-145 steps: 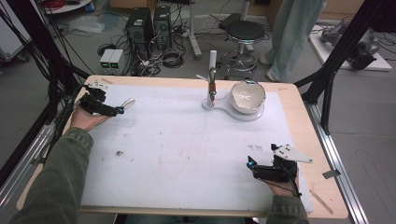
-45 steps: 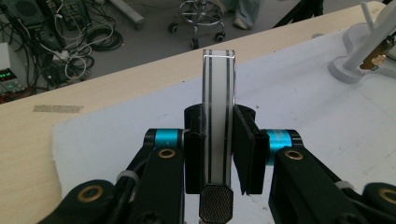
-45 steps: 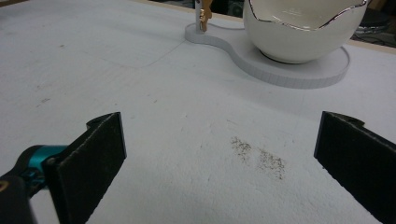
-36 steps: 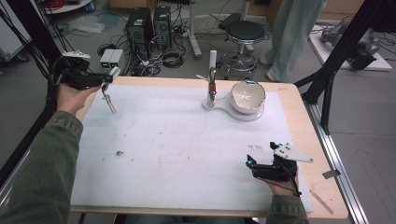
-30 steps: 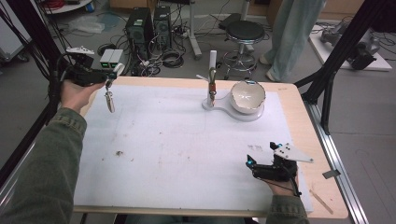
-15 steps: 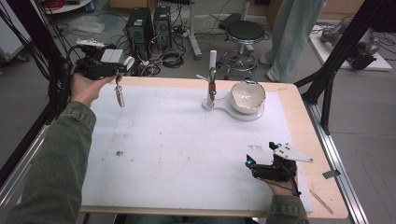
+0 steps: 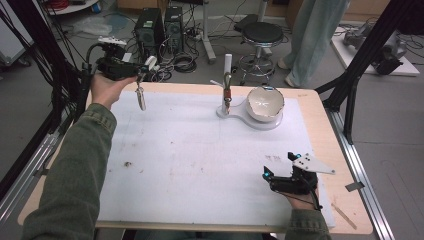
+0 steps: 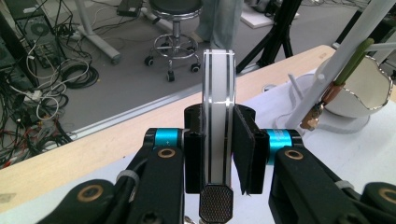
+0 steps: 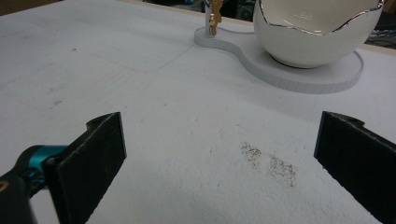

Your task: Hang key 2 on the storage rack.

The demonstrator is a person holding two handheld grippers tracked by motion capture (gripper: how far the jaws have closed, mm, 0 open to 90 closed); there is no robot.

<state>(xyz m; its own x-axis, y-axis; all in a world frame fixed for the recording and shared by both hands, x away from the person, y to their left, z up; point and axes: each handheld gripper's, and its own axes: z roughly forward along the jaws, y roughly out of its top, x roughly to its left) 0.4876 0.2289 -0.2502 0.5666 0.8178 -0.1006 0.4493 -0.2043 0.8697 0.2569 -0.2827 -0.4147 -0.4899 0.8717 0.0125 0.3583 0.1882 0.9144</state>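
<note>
Our left gripper (image 7: 142,70) is raised over the far left corner of the counter (image 7: 320,107), its jaws clenched on one slim white-and-silver rod (image 8: 218,112) that hangs from them. The rod looks light, stiff and smooth, likely to slip, so we judge the best grip is across its middle, as now. Our right gripper (image 7: 270,176) rests near the front right with jaws released and holding nothing; we count one egg-shaped bowl (image 7: 265,102) on one white stand (image 7: 239,114).
</note>
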